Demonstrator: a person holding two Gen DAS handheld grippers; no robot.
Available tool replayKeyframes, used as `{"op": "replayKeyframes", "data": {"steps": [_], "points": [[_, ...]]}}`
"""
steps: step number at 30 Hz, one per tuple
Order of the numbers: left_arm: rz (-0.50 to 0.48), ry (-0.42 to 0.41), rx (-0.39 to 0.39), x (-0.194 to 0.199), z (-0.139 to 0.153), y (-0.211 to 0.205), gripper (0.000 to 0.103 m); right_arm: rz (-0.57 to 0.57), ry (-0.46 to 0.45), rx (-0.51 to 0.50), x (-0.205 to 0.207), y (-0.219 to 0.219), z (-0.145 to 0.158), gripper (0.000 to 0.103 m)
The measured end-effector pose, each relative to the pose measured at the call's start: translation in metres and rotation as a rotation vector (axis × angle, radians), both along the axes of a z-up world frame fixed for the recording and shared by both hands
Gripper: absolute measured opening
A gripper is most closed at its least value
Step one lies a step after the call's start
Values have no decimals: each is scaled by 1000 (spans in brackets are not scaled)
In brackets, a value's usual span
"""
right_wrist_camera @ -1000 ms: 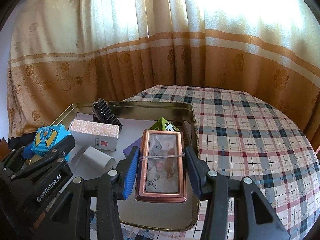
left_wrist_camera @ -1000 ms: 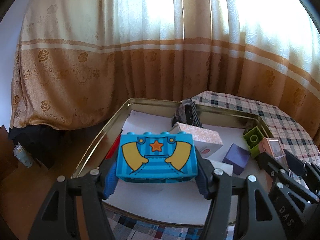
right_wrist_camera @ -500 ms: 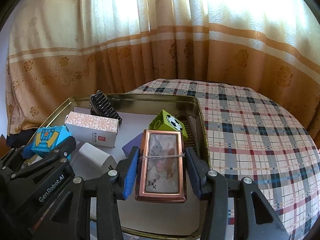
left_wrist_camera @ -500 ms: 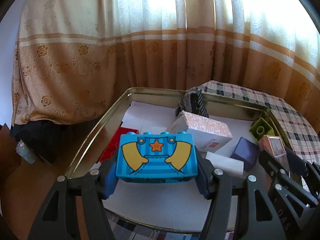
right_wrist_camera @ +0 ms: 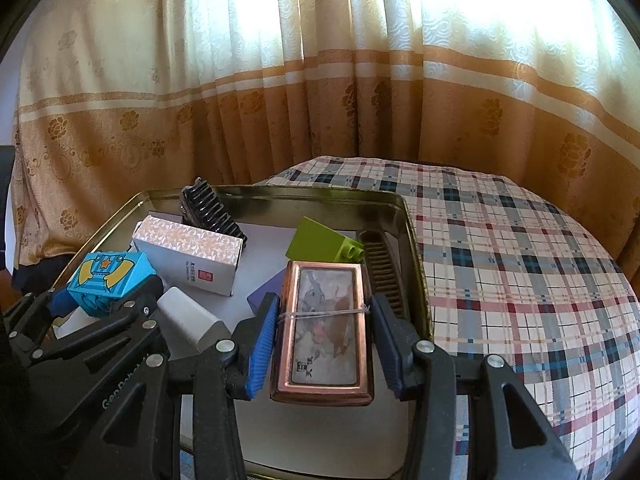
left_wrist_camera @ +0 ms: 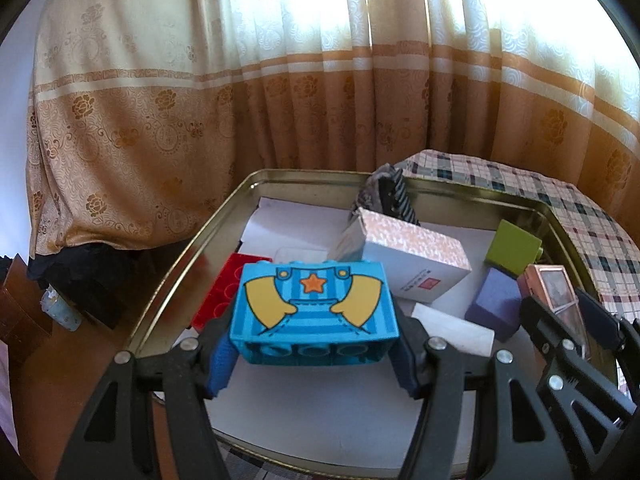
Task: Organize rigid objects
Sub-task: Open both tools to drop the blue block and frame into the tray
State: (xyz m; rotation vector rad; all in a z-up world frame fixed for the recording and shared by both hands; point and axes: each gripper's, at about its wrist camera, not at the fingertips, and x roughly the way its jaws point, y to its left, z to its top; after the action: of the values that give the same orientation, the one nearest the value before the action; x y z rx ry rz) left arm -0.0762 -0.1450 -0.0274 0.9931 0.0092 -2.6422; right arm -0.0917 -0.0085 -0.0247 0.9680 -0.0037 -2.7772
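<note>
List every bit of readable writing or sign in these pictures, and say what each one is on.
"GenRobot" (partly cut off): raised letters on the left gripper body, right wrist view.
Orange star sign: blue toy block held in that gripper.
Red stamp and small dark print: side of the patterned white box; too small to read.
Dark characters at the bottom of the picture: copper-rimmed case in the right gripper; too blurred to read.

— Where do the two wrist views look from?

— Each looks forward along its own fingers, close above the metal tray (left_wrist_camera: pixel 192 240) (right_wrist_camera: pixel 404 208), facing the curtain (left_wrist_camera: pixel 320 100) (right_wrist_camera: pixel 320 80). Both share the tray's contents; each catches the other gripper at its edge.
</note>
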Motion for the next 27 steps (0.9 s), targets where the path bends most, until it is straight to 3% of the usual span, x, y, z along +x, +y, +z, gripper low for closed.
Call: {"op": "replayKeyframes", "data": {"steps": [2,6,8,9,13,16,27], "points": [[0,-3,-5,-1,0,0,64,11,-3,-7,0,0,0,52],[39,-39,-16,-7,-3,-4,69,-17,47,-17,9,4,5,75],[80,-77,-3,-12,-8,-12,97,-13,77,-77,14,13,9,78],[73,-97,8,-14,-11,-13,103,-14,84,-86,15,15,10,78],[55,-154,-103,-16,-17,5,103,-14,91,-88,17,14,12,81],[23,-147,-97,-13,-16,10,103,-42,120,-103,21,19,16,88],[21,-125,-34,-9,-12,5,103,-63,196,-98,33,22,24,88]]}}
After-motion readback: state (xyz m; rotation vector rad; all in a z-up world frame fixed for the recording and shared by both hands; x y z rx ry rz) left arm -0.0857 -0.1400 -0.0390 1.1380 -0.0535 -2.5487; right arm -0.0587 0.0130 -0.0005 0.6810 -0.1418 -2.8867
